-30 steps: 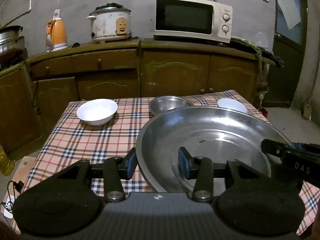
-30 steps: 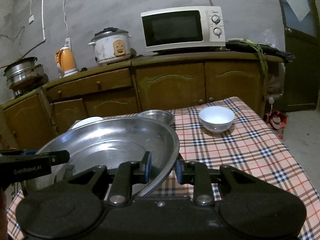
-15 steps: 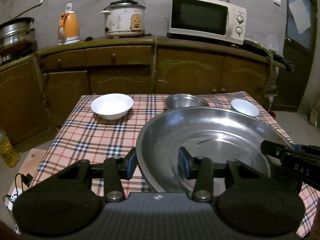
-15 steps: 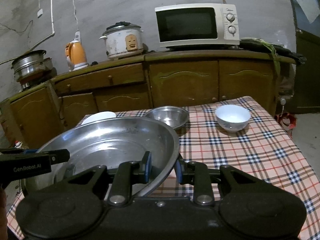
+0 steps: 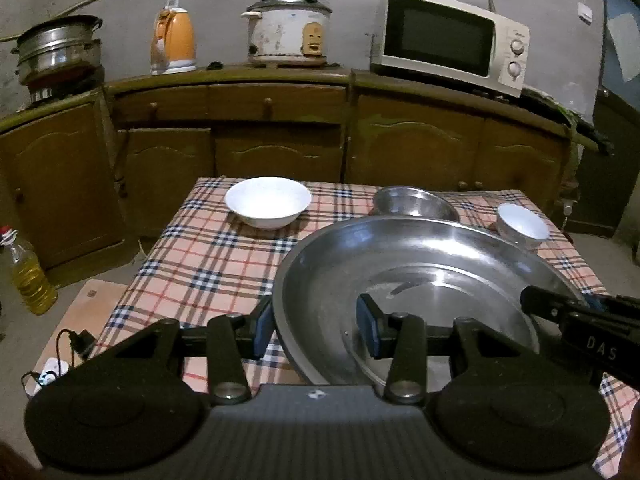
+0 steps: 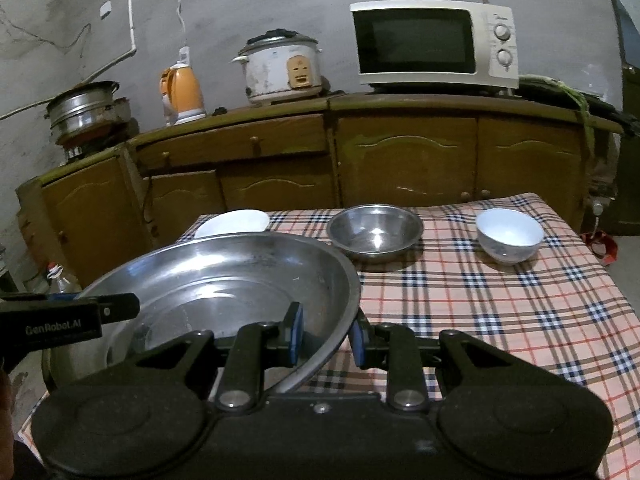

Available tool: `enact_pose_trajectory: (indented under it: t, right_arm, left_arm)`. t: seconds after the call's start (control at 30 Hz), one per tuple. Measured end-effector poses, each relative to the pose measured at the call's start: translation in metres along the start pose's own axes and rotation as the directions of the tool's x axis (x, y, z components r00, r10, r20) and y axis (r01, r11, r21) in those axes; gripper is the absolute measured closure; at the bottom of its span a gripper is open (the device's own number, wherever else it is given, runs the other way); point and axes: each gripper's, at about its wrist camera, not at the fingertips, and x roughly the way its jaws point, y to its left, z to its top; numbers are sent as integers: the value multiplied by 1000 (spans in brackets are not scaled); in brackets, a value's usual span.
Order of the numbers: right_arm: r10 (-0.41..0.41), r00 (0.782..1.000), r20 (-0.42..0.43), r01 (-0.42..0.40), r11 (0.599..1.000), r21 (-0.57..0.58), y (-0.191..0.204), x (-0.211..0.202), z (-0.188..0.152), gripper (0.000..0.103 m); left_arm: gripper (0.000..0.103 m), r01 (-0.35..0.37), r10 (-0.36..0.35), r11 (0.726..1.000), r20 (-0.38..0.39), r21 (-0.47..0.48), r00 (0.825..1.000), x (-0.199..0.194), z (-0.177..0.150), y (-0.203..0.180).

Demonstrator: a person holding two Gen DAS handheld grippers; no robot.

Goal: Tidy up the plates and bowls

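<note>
A large steel basin (image 5: pixel 420 264) (image 6: pixel 224 276) is held above the checked tablecloth (image 5: pixel 208 264) (image 6: pixel 500 312) by both grippers. My left gripper (image 5: pixel 316 330) is shut on its left rim, one pad outside and one inside. My right gripper (image 6: pixel 327 336) is shut on its right rim in the same way. On the far side of the table stand a wide white bowl (image 5: pixel 268 202) (image 6: pixel 234 222), a steel bowl (image 5: pixel 414 202) (image 6: pixel 374 228) and a small white bowl (image 5: pixel 522 224) (image 6: pixel 508 234). The basin hides part of the wide white bowl in the right wrist view.
Brown cupboards (image 5: pixel 276 148) run behind the table, bearing a microwave (image 6: pixel 434 44), a rice cooker (image 6: pixel 282 68), an orange kettle (image 6: pixel 182 94) and a steel steamer (image 5: pixel 58 48). An oil bottle (image 5: pixel 28 276) and a plug with cable (image 5: pixel 52 372) are on the floor at the left.
Bowls and cupboards have slid rightward in both views, so both grippers have carried the basin leftward over the table. Both grips look unchanged.
</note>
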Motion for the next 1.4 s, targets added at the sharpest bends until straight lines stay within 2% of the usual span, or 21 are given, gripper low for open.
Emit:
enact_pose_trajectory:
  t: [0.73, 1.4]
  right_arm:
    - [48, 997, -57, -50, 998, -25, 36, 42, -14, 71]
    - [66, 986, -156, -70, 997, -25, 54, 117, -39, 71]
  left_arm:
    - [59, -44, 43, 999, -55, -19, 998, 27, -8, 41]
    - [59, -54, 49, 998, -141, -32, 989, 92, -25, 74]
